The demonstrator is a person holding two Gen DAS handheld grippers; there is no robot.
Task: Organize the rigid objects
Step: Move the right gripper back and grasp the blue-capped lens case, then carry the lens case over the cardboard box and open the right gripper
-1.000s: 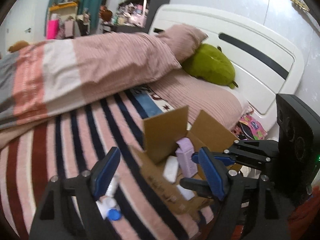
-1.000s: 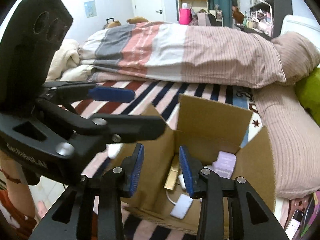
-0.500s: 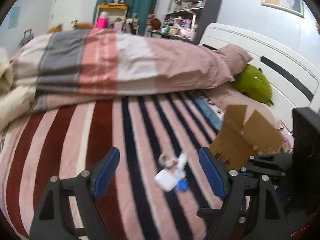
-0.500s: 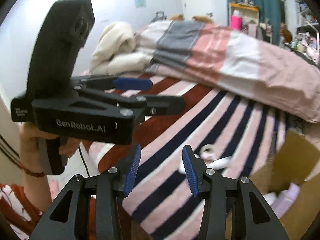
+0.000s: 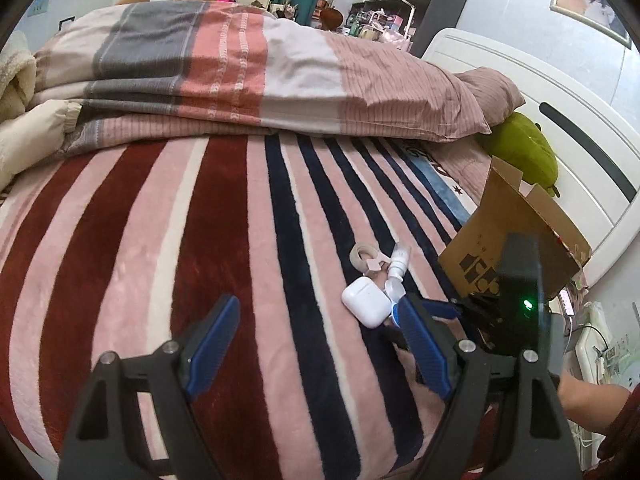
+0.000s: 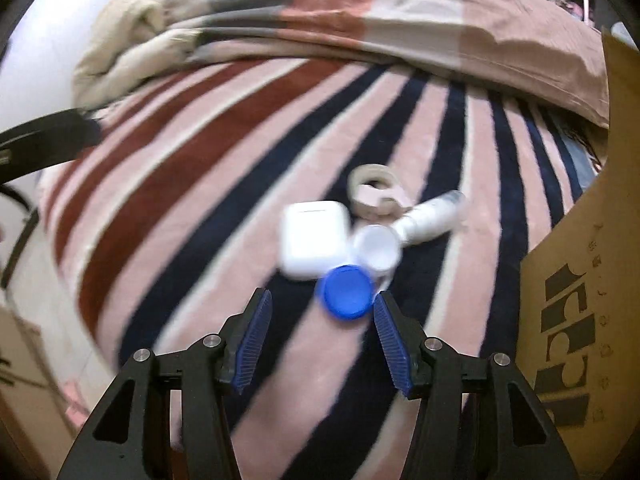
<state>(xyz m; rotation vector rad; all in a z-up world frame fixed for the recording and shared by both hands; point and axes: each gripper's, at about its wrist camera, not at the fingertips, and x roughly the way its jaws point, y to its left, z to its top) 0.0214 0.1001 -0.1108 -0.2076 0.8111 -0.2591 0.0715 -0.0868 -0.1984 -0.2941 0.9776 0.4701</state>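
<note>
A small pile lies on the striped blanket: a white earbud case (image 6: 313, 240), a contact lens case with a blue lid (image 6: 347, 291) and a white lid (image 6: 377, 247), a small white bottle (image 6: 430, 218) and a beige tape roll (image 6: 374, 190). My right gripper (image 6: 322, 334) is open, its fingers just short of the blue lid. In the left wrist view the earbud case (image 5: 366, 307), the bottle (image 5: 398, 262) and the tape roll (image 5: 364, 258) lie ahead to the right. My left gripper (image 5: 316, 338) is open and empty above the blanket. The right gripper's body (image 5: 516, 292) stands beside the pile.
An open cardboard box (image 5: 516, 236) stands on the bed right of the pile; it also shows in the right wrist view (image 6: 592, 280). A folded duvet (image 5: 240, 64) lies across the back. A green plush (image 5: 524, 152) rests by the white headboard (image 5: 568, 140).
Both grippers have swung away from the box toward the pile on the blanket. My right gripper has come down close to the lens case and opened wider.
</note>
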